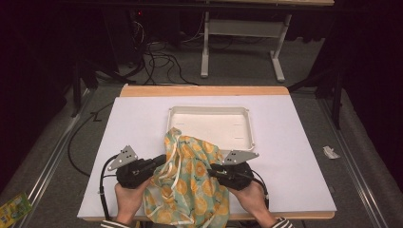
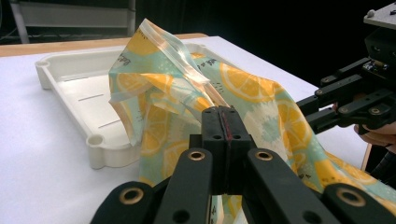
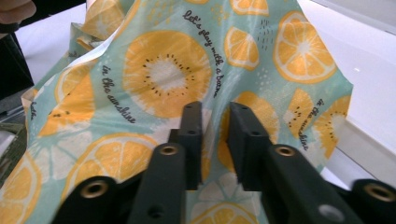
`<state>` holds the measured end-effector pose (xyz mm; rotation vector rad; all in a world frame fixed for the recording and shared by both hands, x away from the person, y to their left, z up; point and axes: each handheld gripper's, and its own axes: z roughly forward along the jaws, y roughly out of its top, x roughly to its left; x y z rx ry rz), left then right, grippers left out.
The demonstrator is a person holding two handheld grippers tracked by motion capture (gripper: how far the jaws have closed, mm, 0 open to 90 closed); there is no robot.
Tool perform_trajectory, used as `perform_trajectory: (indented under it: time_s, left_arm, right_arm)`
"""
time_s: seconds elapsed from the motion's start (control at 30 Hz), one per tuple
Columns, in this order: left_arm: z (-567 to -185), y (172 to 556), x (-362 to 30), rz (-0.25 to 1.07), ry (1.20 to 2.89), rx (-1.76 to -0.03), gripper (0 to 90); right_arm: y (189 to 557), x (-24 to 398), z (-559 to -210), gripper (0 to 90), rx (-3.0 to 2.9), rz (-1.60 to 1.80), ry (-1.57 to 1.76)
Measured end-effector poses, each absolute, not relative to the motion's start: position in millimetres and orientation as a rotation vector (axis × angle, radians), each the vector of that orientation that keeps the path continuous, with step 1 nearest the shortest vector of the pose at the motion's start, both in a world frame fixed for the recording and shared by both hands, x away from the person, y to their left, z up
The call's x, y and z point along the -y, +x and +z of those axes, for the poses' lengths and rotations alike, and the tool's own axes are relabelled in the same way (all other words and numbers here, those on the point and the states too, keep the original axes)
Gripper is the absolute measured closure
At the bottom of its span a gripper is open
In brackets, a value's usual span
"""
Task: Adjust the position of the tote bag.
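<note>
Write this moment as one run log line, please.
left gripper: shut on fabric bag | right gripper: jaws around a fold, gap visible | tray: behind bag

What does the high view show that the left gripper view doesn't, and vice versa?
High view adds the left hand, the right hand and the floor cables beyond the table. Left gripper view adds a close look at the left gripper, its jaws shut on a fold of the citrus-print cloth. Shared: the cloth, the white tray and the right gripper.
</note>
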<state>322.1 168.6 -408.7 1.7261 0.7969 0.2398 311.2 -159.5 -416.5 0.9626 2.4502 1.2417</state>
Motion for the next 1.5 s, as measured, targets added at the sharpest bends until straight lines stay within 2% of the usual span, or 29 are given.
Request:
perform_trajectory:
  time_s: [0.17,0.4,0.83,1.5]
  left_arm:
    - [-407.1,322.2,-167.9,0.239,1.725,-0.793,90.0]
    - [-402.7,320.4,-169.2,0.245,1.719,-0.780,90.0]
    - [-398.5,320.6,-168.1,0.256,1.711,-0.772,90.0]
    - [-395.5,320.8,-159.1,0.235,1.726,-0.744,90.0]
  right_arm:
    - [311.2,161.5,-416.3,90.0,-2.444,1.215,0.945]
    - [308.2,170.6,-412.9,90.0,-2.415,1.243,0.957]
    - [302.1,214.6,-404.1,90.0,-2.290,1.267,1.026]
    - [304.3,262.1,-431.5,90.0,-2.258,1.105,1.174]
